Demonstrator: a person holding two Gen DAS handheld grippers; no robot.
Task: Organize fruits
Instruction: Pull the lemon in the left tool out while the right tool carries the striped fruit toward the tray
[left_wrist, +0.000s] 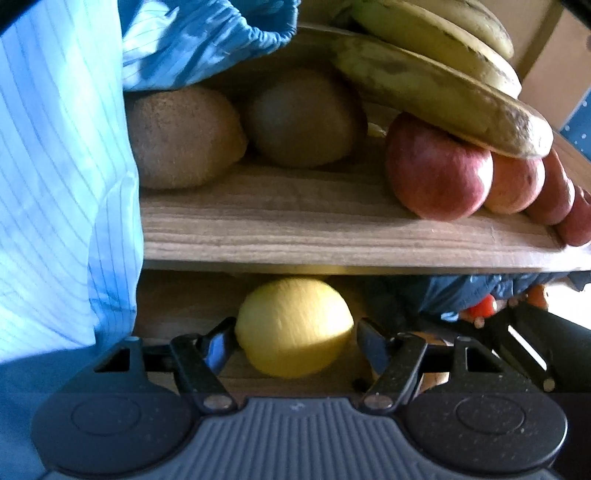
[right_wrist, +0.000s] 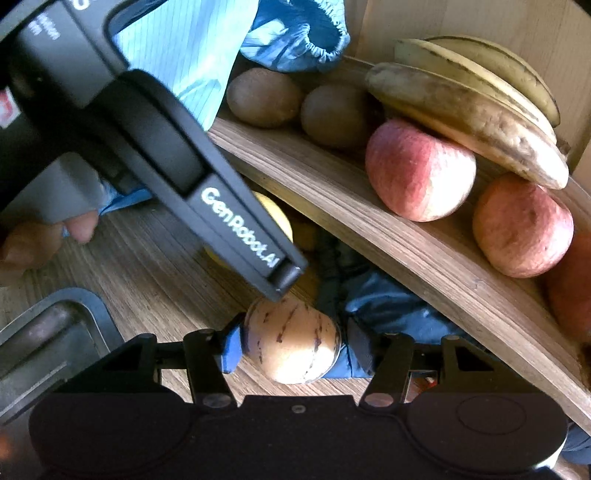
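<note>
Two-tier wooden shelf, wrist views. My left gripper (left_wrist: 295, 341) is clamped on one lemon (left_wrist: 293, 326), both pads touching its sides, held at the lower tier under the upper shelf board (left_wrist: 332, 229). My right gripper (right_wrist: 291, 341) is clamped on one pale, purple-streaked fruit (right_wrist: 291, 339) just above the lower board (right_wrist: 147, 273). In the right wrist view the left gripper's body crosses the frame, and the lemon (right_wrist: 275, 218) shows as a yellow sliver behind it. On the upper shelf I count two kiwis (left_wrist: 184, 136), side by side at the back left, and three bananas (left_wrist: 436, 85) in one bunch. The bunch rests on the nearest apple (left_wrist: 437, 168); I count at least four apples in a row running right. A blue sleeve (left_wrist: 62, 184) fills the left side.
</note>
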